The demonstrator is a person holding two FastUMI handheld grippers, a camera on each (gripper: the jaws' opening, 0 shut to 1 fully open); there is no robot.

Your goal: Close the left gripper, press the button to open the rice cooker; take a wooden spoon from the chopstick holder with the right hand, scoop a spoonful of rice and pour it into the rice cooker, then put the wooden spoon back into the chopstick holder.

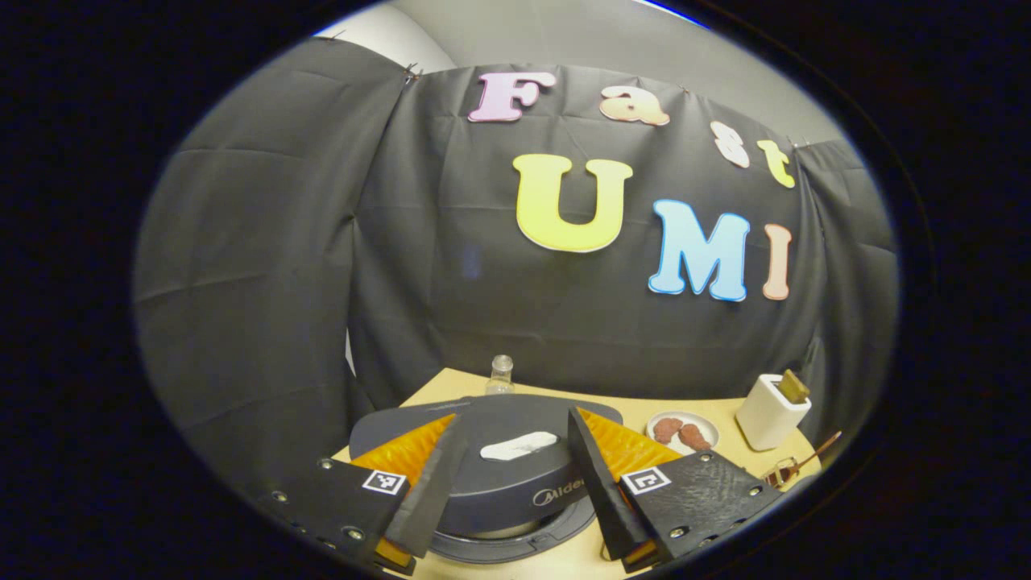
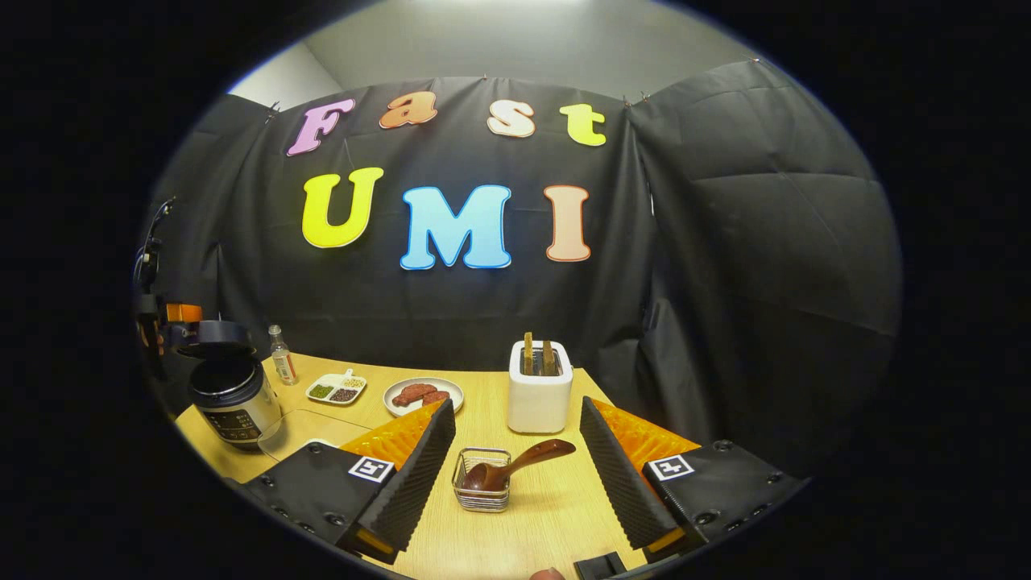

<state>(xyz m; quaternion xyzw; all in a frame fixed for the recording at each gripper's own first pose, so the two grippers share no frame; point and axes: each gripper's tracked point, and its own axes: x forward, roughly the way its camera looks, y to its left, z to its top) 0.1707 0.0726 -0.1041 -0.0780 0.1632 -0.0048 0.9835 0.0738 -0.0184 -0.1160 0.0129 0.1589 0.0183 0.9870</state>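
The left hand-held gripper [image 1: 515, 491] hung wide open over the dark round rice cooker [image 1: 503, 475], whose lid looked raised in the right gripper view. The right hand-held gripper [image 2: 515, 475], also open, faced the dark wooden spoon [image 2: 515, 467] resting in the wire chopstick holder [image 2: 482, 493] on the wooden worktop [image 2: 548, 515]. Best to clamp the slanted handle squarely, then lift straight out.

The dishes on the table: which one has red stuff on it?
The round white plate beside the toaster holds the red pieces. The compartment tray next to the bottle holds green and dark bits instead.
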